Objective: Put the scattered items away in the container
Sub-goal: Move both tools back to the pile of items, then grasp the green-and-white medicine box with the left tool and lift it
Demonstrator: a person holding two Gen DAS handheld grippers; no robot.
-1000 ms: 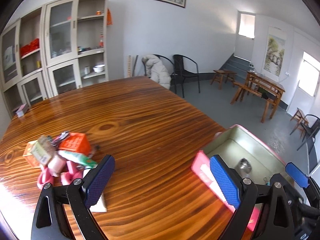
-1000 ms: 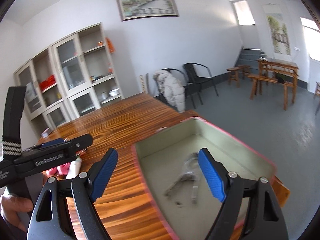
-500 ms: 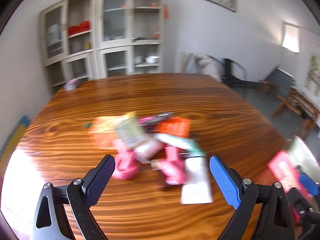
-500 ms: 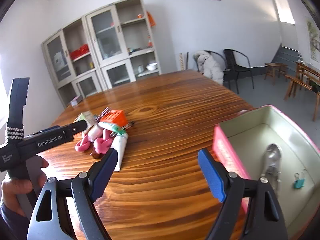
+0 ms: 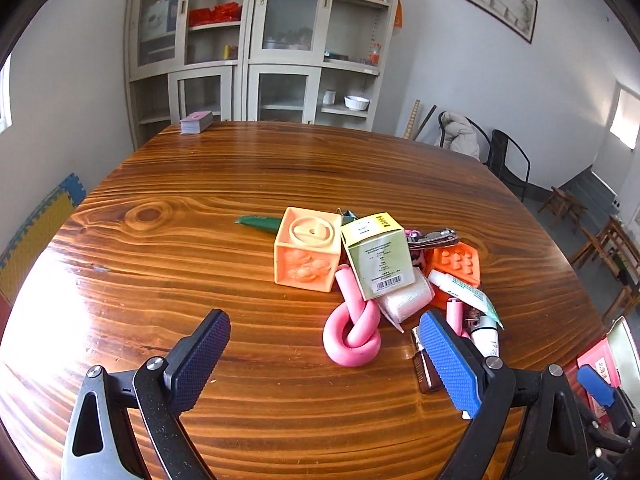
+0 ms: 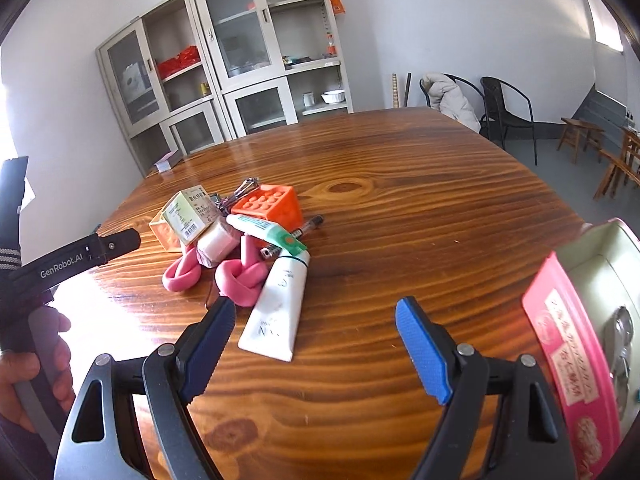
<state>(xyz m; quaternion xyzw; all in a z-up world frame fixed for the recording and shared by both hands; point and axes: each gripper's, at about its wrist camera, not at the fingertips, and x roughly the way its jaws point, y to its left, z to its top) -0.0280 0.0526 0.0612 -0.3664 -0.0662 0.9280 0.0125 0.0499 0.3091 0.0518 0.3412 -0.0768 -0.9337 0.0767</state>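
A pile of small items lies on the wooden table: a peach cube, a green-and-white box, a knotted pink foam tube, an orange block, nail clippers and a white tube. The pink tin stands open at the right with a metal piece inside. My left gripper is open and empty, just short of the pink tube. My right gripper is open and empty, over the white tube's flat end.
A deck of cards lies at the table's far edge. Cabinets stand behind the table and chairs to the right. My left gripper's handle shows at the left of the right wrist view.
Both grippers have swung left, away from the tin and toward the pile. The pile now sits centred ahead of both. Both stayed open.
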